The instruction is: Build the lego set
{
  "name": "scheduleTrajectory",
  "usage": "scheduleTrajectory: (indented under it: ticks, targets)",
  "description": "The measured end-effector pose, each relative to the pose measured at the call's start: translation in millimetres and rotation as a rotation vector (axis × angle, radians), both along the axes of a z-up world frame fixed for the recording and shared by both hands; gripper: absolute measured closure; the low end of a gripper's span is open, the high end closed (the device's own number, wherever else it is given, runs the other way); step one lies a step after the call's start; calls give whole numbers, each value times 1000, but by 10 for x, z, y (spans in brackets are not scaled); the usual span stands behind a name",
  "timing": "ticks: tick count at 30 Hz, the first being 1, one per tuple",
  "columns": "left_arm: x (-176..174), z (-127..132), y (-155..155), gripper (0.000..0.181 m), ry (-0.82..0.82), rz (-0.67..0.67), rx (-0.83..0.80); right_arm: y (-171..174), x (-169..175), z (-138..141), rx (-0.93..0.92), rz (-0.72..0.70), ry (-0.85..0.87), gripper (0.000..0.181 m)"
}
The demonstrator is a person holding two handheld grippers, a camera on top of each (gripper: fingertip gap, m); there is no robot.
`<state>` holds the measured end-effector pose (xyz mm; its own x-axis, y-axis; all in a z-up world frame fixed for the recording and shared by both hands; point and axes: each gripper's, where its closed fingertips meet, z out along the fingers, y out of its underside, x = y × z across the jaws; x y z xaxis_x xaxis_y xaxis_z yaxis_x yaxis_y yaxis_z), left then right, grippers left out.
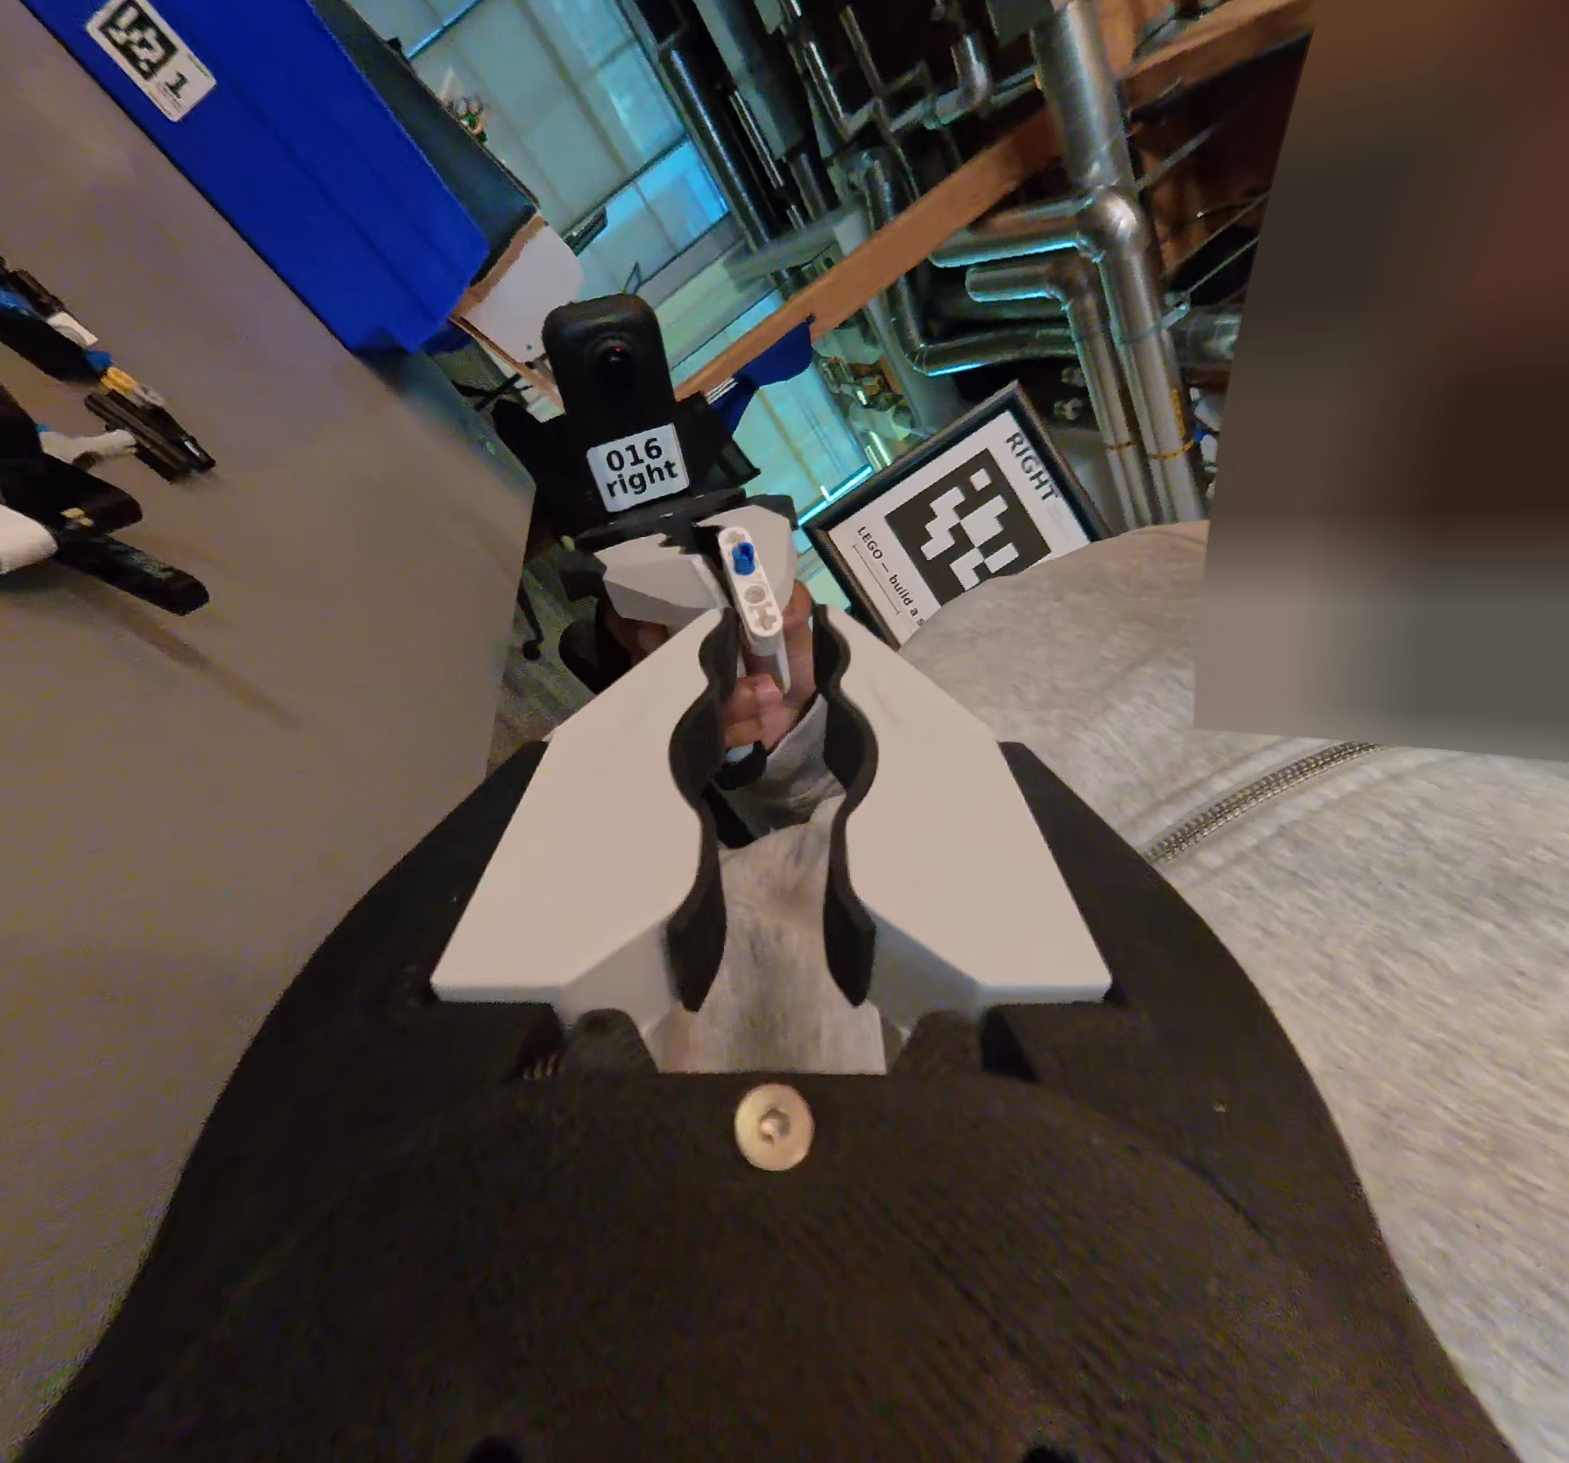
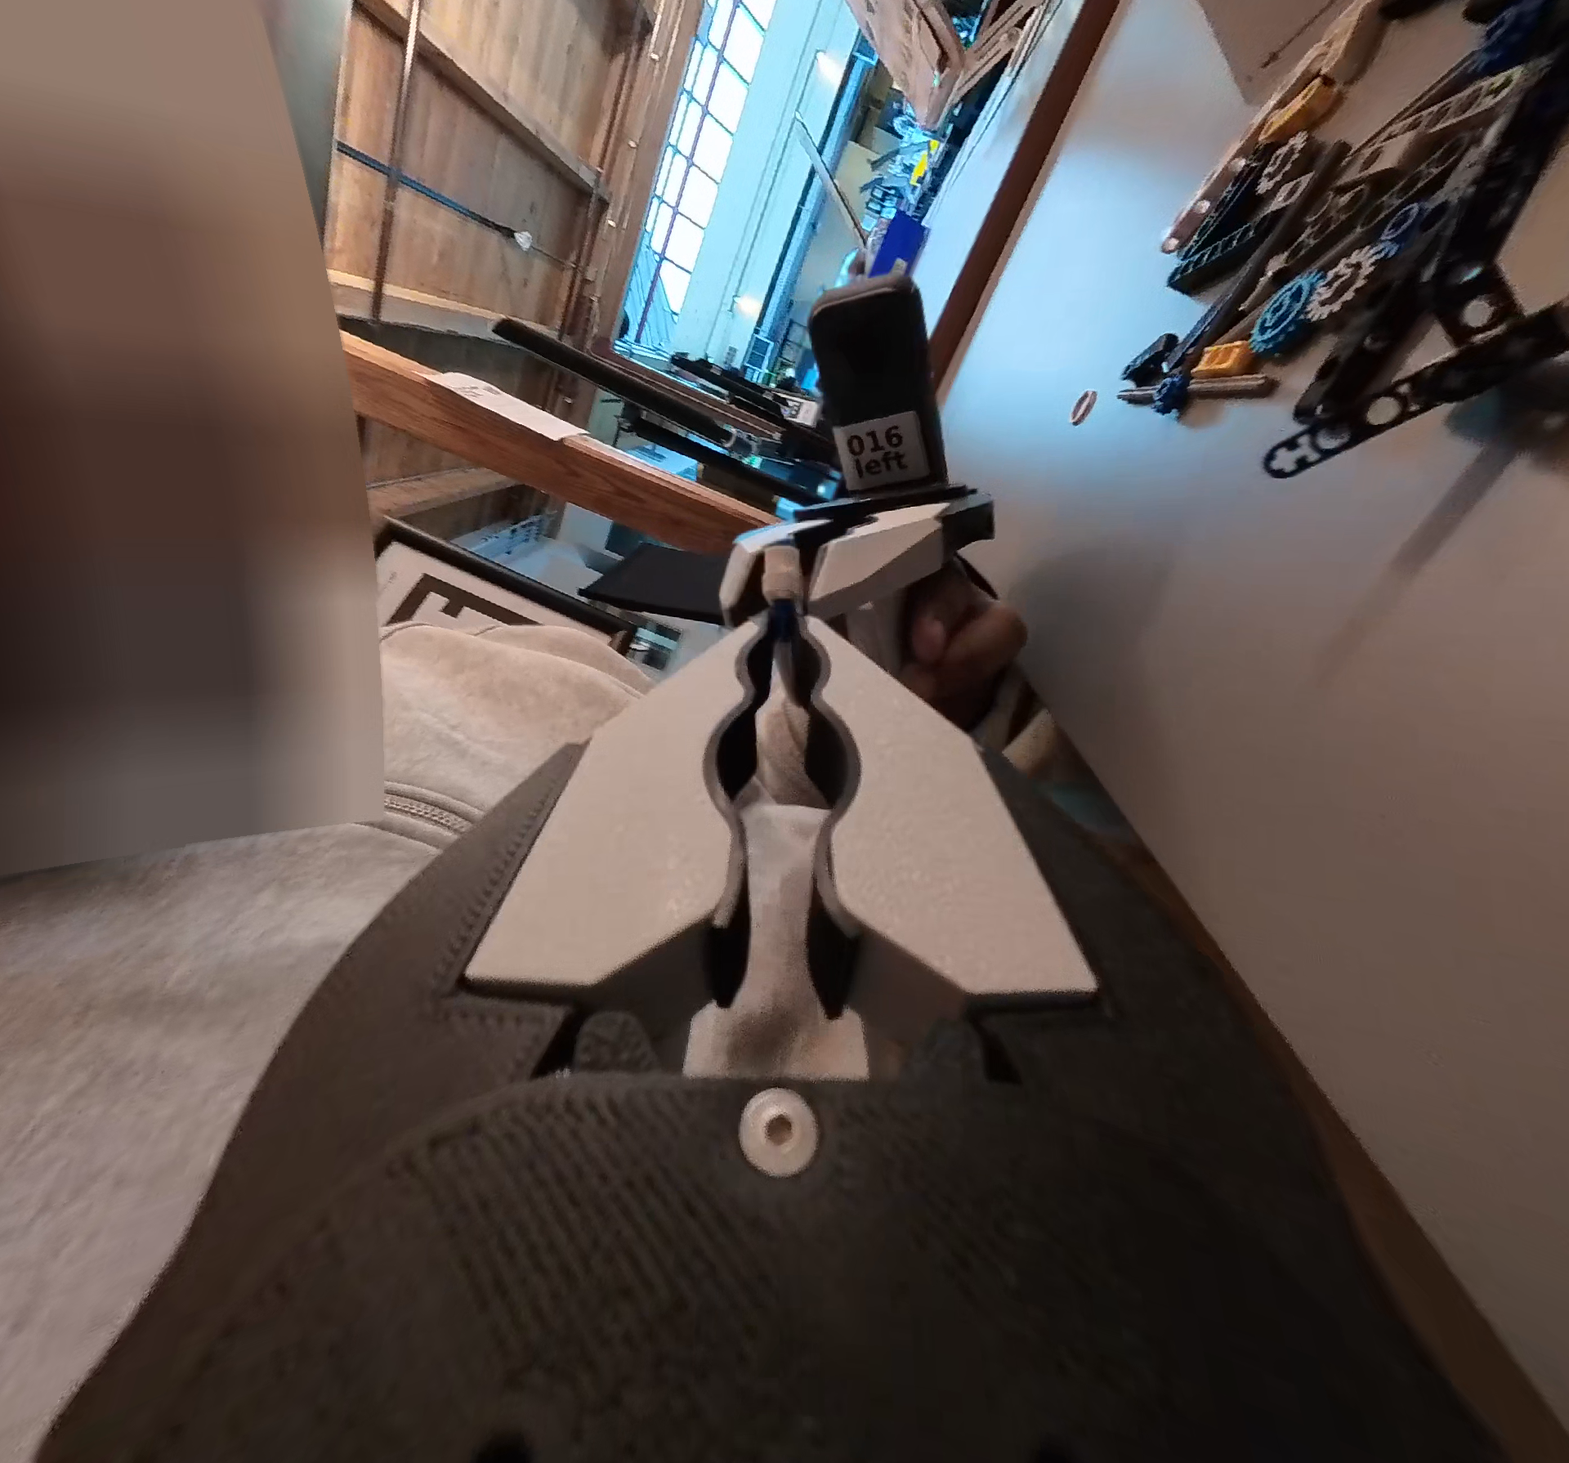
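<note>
Both grippers are held up off the table, facing each other tip to tip. My left gripper (image 1: 768, 632) is shut on a short white lego beam (image 1: 758, 603), which sticks up out of its fingertips. A blue pin (image 1: 743, 556) sits in the beam's top hole. The right gripper (image 1: 722, 548) meets the beam at that end. In the right wrist view my right gripper (image 2: 781, 637) is nearly closed on a dark blue pin (image 2: 779, 631). Just beyond it, the left gripper (image 2: 785, 565) holds the white beam (image 2: 777, 576). How deep the pin sits is hidden.
Loose lego parts, black beams and blue and white gears (image 2: 1358, 233) lie on the pale table (image 2: 1189, 573) at the right. Black parts (image 1: 144, 437) lie on the table's left, near a blue bin (image 1: 297, 148). A framed marker sign (image 1: 959, 522) stands behind. A grey sweater (image 1: 1273, 955) is close.
</note>
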<state>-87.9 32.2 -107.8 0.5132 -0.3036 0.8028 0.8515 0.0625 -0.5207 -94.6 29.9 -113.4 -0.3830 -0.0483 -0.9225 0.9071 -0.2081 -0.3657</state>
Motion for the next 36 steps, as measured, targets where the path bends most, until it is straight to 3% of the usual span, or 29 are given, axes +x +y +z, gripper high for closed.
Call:
scheduleTrajectory:
  ticks: [17, 20, 22, 25, 29, 36]
  targets:
    - [-90, -77, 0, 175, -107, 11, -19, 3, -2, -53, 218, -41, 227, 179]
    - [-104, -70, -8, 175, -131, 8, -10, 54, -30, -44, 275, -53, 316, 162]
    - [-117, -71, -19, 175, -157, 1, -3, 122, -55, 3, 318, -62, 417, 154]
    - [-86, -78, -16, 175, -196, -47, -4, 171, 7, 102, 405, -27, 714, 138]
    - [6, -101, 18, 175, -216, -115, -26, 162, 126, 43, 572, 88, 1088, 143]
    - [125, -103, 39, 175, -236, -202, -31, 114, 236, -27, 603, 282, 1301, 145]
